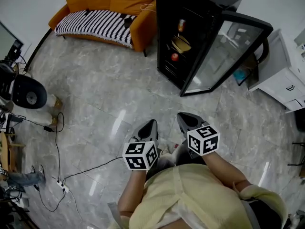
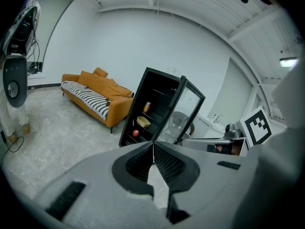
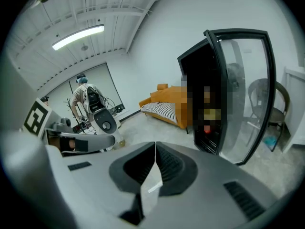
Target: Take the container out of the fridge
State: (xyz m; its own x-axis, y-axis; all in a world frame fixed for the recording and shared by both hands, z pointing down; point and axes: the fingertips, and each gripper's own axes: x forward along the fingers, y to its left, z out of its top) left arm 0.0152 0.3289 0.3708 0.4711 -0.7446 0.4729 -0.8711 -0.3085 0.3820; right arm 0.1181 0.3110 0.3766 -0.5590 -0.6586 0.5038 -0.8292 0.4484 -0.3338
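Observation:
A black fridge stands across the floor with its glass door swung open to the right. On its shelves sit a can, a yellowish bowl-like container and a red apple. The left gripper view shows the same container and apple far ahead. My left gripper and right gripper hang side by side close to the person's body, well short of the fridge. Both are shut with nothing between the jaws. In the right gripper view the fridge interior is partly masked.
An orange sofa with a striped blanket stands left of the fridge. A white cabinet is right of the door, a chair behind the glass. Cables and a power strip lie at left near a white machine. Another person stands far off.

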